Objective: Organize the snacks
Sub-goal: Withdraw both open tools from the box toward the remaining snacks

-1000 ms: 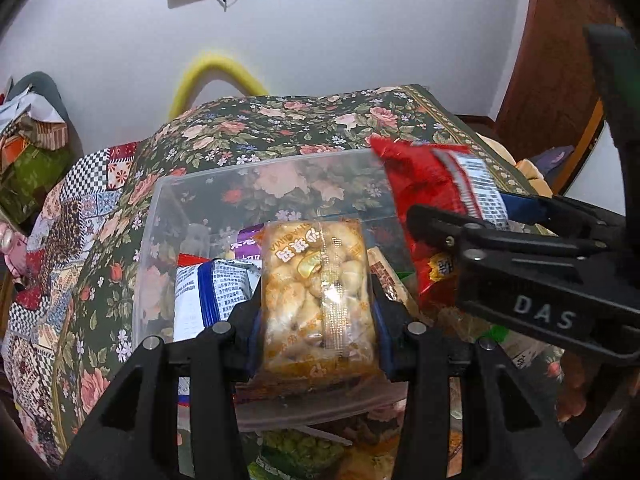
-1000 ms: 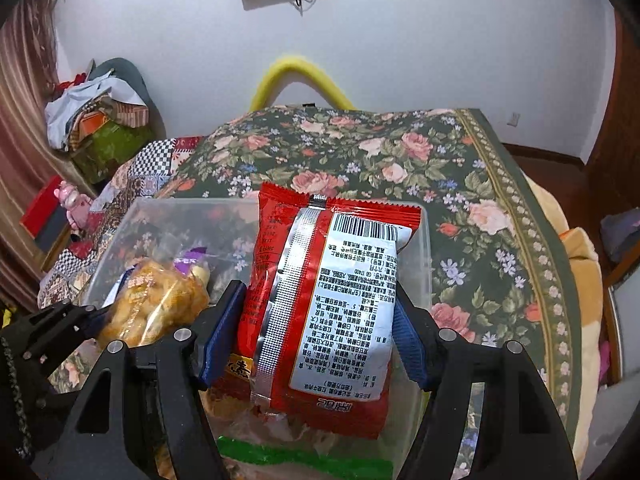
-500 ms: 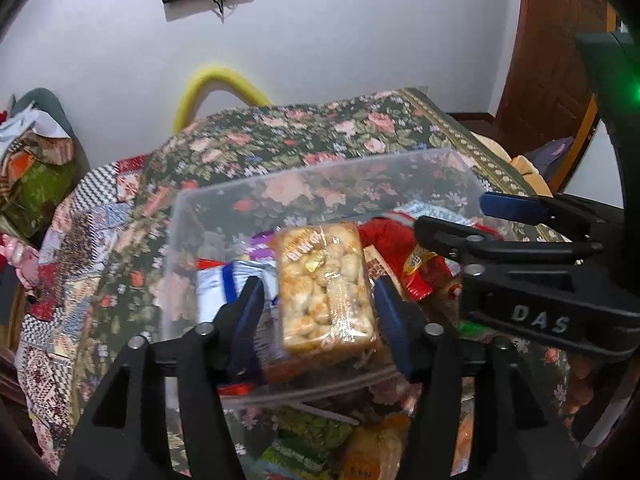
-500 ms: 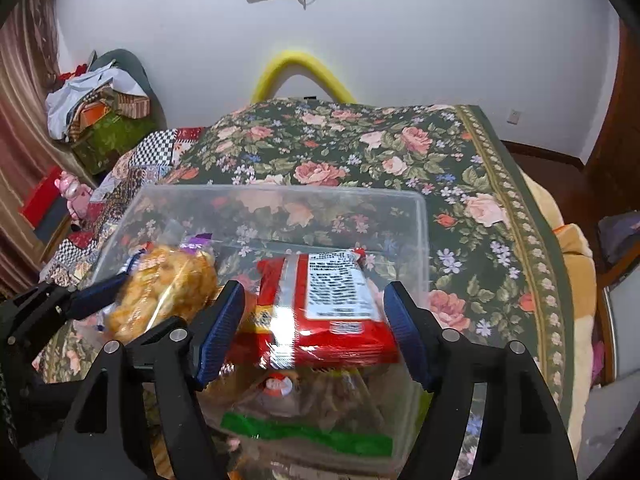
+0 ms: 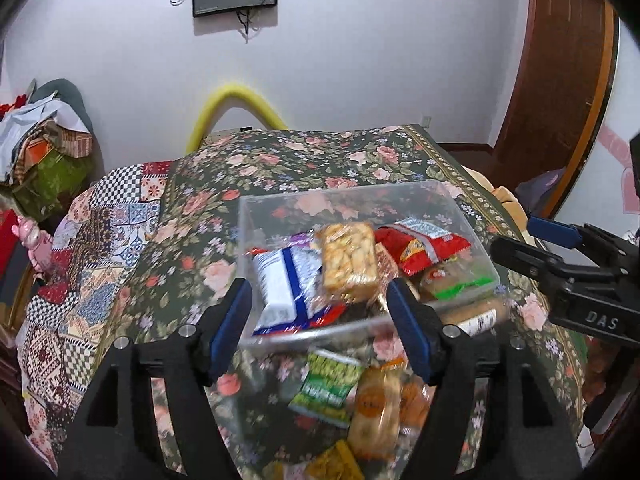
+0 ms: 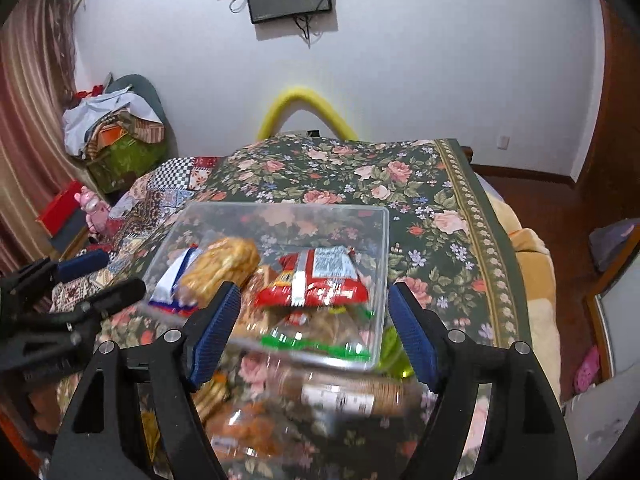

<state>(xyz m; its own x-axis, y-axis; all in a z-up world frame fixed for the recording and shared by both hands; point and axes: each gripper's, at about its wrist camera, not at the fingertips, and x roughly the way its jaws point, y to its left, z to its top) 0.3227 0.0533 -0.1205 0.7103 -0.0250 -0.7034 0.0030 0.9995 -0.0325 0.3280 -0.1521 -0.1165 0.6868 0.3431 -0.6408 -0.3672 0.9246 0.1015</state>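
Observation:
A clear plastic bin [image 5: 472, 224] [image 6: 380, 240] stands on the floral bed cover. In it lie a golden cracker pack [image 5: 350, 266] [image 6: 222, 266], a red snack bag [image 5: 424, 246] [image 6: 316, 280], a blue-and-white bag [image 5: 288, 284] and a green-striped pack [image 6: 316, 344]. My left gripper [image 5: 320, 320] is open and empty, just in front of the bin. My right gripper [image 6: 312, 332] is open and empty, at the bin's near rim. Each gripper shows in the other's view, the right one [image 5: 560, 252] and the left one [image 6: 80, 280].
Loose snacks lie in front of the bin: a green pack [image 5: 328, 384], an orange pack [image 5: 376, 412], a biscuit roll [image 6: 344, 394] and an orange bag [image 6: 248, 432]. A patchwork quilt [image 5: 92, 264] lies left. A yellow tube [image 5: 236, 108] stands at the bed's far edge.
Both grippers opened and let go: the cracker pack and the red bag dropped into the bin. Both grippers then drew back and up from the bin.

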